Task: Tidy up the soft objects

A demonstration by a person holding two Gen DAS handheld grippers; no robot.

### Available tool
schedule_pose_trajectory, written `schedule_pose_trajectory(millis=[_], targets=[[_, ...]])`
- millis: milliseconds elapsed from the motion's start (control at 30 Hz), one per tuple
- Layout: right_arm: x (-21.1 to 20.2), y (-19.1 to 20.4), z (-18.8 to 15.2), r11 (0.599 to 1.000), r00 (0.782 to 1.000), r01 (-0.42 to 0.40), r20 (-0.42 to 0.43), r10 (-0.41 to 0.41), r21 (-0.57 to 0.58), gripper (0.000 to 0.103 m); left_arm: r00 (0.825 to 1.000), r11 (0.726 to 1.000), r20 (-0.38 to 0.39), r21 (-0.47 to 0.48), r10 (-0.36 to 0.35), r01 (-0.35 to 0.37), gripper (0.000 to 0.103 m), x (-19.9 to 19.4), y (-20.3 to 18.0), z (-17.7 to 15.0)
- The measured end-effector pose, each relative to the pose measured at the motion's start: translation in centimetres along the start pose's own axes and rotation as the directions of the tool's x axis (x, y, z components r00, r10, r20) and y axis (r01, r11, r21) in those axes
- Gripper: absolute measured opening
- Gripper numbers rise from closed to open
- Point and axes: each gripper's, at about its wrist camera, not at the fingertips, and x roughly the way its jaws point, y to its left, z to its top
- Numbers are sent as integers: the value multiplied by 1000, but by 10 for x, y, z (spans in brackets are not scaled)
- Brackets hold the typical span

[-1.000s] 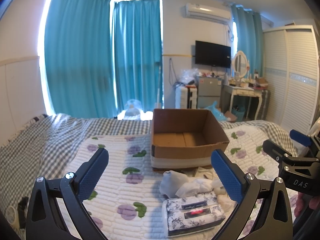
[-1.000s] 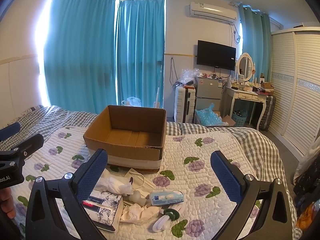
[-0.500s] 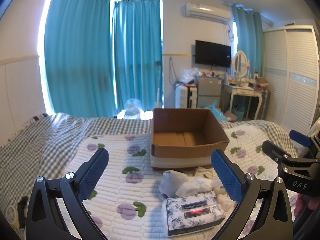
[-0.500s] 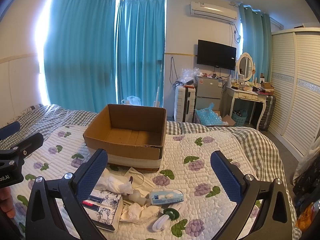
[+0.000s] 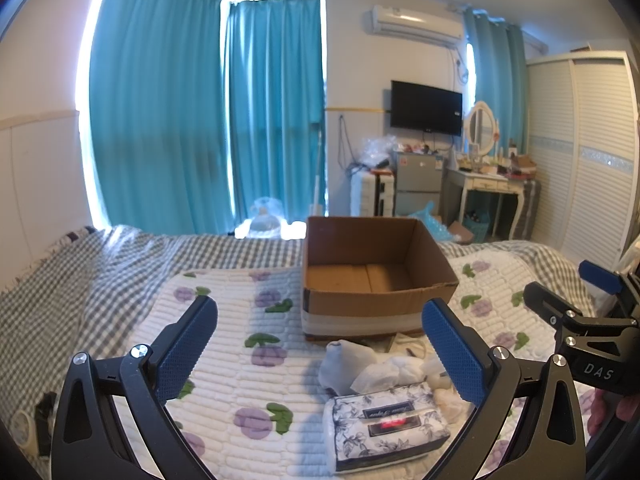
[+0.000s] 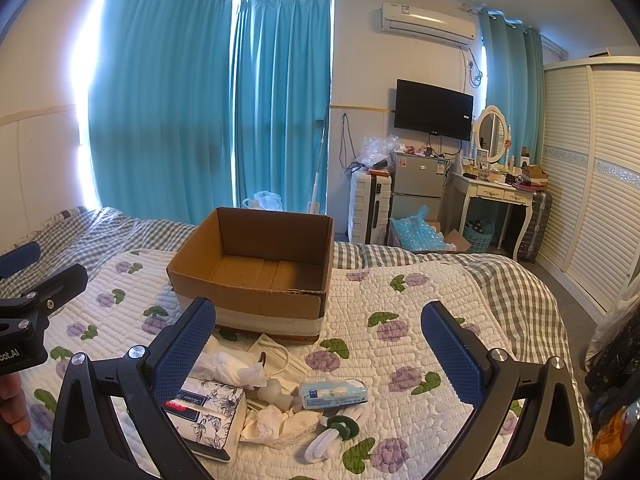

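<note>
Cardboard box (image 6: 256,268) stood empty on the quilt (image 6: 420,320); soft items, tissue pack (image 5: 384,424) among them, lay just before it. Left gripper (image 5: 320,344) and right gripper (image 6: 318,340) hovered, jaws apart, holding nothing. Judged: no item packed yet; next move calls for lowering onto one item.

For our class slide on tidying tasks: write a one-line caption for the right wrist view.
Open right tool above a tissue pack and soft clutter, before an empty cardboard box on the bed.
</note>
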Motion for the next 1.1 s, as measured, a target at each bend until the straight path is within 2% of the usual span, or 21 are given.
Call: schedule_pose_trajectory(millis=[333, 533, 667, 800, 900, 1000, 1100], targets=[[-6, -1, 0, 1000, 1000, 0, 3, 0, -6, 103, 1000, 1000, 6, -8, 0, 0, 103, -4, -2, 2], [-32, -2, 15, 999, 1000, -12, 3, 12, -39, 103, 1000, 1000, 30, -11, 1, -1, 103, -29, -9, 14], [-46, -8, 20, 998, 1000, -5, -24, 3, -65, 103, 1000, 1000, 16, -6, 7, -7, 103, -38, -13, 16], [-45, -17, 8, 997, 996, -3, -87, -3, -73, 103, 999, 1000, -48, 12, 15, -15, 103, -32, -22, 3], [-33, -17, -12, 997, 985, -55, -165, 44, -62, 103, 993, 999, -117, 26, 36, -33, 103, -20, -24, -13], [-15, -4, -35, 992, 970, -99, -229, 78, -78, 103, 979, 997, -190, 38, 76, -70, 103, -4, -20, -37], [3, 15, -55, 982, 951, -165, -279, 135, -89, 103, 954, 990, -267, 61, 138, -126, 103, 18, -10, -65]])
